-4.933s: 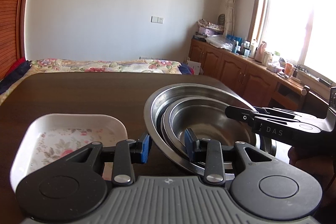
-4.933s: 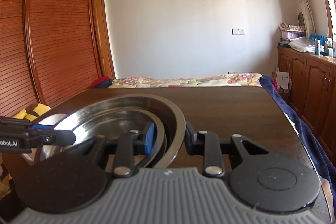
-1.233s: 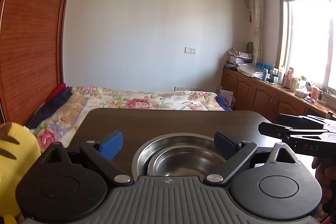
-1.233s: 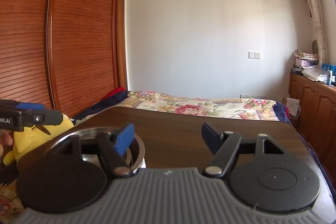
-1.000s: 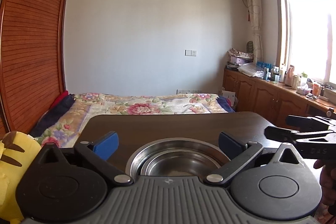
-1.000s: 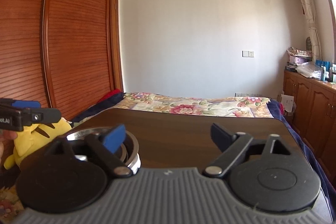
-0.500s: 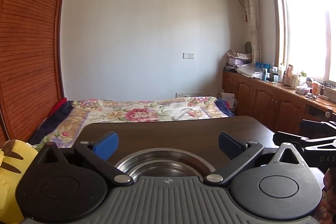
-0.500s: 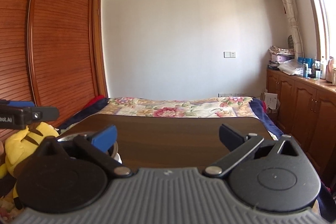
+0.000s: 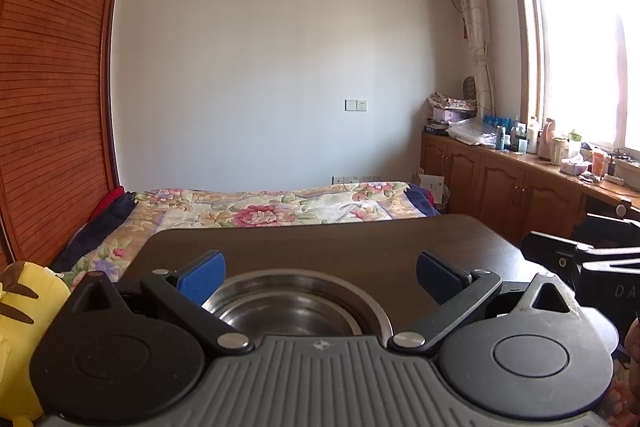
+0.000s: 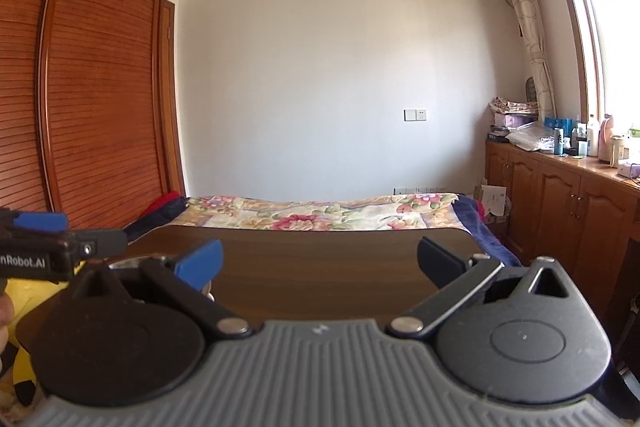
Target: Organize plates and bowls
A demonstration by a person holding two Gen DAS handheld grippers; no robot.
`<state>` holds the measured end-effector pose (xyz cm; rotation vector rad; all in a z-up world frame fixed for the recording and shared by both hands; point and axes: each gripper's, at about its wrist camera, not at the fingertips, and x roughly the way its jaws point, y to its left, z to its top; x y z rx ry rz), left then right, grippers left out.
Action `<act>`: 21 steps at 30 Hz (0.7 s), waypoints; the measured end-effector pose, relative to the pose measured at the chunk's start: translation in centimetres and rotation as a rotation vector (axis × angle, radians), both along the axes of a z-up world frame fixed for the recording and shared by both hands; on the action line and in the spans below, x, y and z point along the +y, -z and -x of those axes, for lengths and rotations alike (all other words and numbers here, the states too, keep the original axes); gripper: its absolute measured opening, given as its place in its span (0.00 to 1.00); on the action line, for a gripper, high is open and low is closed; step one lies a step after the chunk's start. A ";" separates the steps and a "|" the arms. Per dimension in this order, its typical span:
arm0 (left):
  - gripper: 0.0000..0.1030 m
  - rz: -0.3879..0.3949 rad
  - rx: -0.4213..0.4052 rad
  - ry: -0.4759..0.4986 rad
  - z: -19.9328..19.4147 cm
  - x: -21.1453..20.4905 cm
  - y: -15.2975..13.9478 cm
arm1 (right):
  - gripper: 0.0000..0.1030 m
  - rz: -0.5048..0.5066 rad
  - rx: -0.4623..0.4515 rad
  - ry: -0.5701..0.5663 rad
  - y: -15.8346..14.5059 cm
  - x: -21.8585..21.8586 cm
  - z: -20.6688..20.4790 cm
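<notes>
The left gripper (image 9: 320, 273) has its blue-padded fingers (image 9: 200, 277) spread wide, holding nothing. Just below and between them sit the steel bowls (image 9: 296, 309), nested one inside another on the dark wooden table (image 9: 340, 243). The right gripper (image 10: 318, 261) is also spread wide and empty, above bare tabletop to the right of the bowls; only a sliver of their rim shows behind its left finger. A yellow plush toy (image 9: 20, 311) sits off the table's left edge. Beyond the table lies a bed with a floral cover (image 10: 320, 213), and wooden cabinets (image 10: 560, 203) line the right wall.
</notes>
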<state>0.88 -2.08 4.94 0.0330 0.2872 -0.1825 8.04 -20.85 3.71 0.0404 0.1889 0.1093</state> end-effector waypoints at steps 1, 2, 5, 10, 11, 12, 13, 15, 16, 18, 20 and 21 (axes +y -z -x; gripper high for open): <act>1.00 -0.004 0.002 -0.001 0.2 0.1 0.2 | 1.00 -0.005 0.004 0.000 0.2 0.0 0.0; 1.00 -0.009 0.004 -0.002 0.4 0.1 0.4 | 1.00 -0.012 0.007 -0.001 0.3 0.0 0.0; 1.00 -0.012 0.013 -0.005 0.7 0.4 0.9 | 1.00 -0.023 0.012 0.004 0.8 0.1 0.2; 1.00 -0.016 0.023 -0.029 0.9 1.2 1.5 | 1.00 -0.015 0.015 0.009 1.3 0.4 0.3; 1.00 -0.013 0.024 -0.034 0.8 1.4 1.6 | 1.00 -0.014 0.013 0.010 1.3 0.4 0.4; 1.00 -0.009 0.025 -0.037 0.8 1.6 1.7 | 1.00 -0.011 0.008 0.013 1.4 0.5 0.5; 1.00 -0.004 0.025 -0.042 0.9 1.7 1.8 | 1.00 -0.007 0.002 0.016 1.5 0.5 0.6; 1.00 0.004 0.023 -0.049 1.0 1.9 2.1 | 1.00 0.005 -0.010 0.026 1.7 0.7 0.9; 1.00 0.007 0.022 -0.054 1.0 2.0 2.3 | 1.00 0.010 -0.014 0.033 1.9 0.8 1.1; 1.00 0.007 0.024 -0.062 1.2 2.1 2.8 | 1.00 0.012 -0.015 0.038 2.2 0.8 1.2; 1.00 0.002 0.028 -0.064 1.2 2.1 3.3 | 1.00 0.004 -0.007 0.037 2.7 0.8 1.2; 1.00 -0.001 0.030 -0.067 1.3 2.2 3.5 | 1.00 0.002 -0.002 0.039 3.0 0.8 1.2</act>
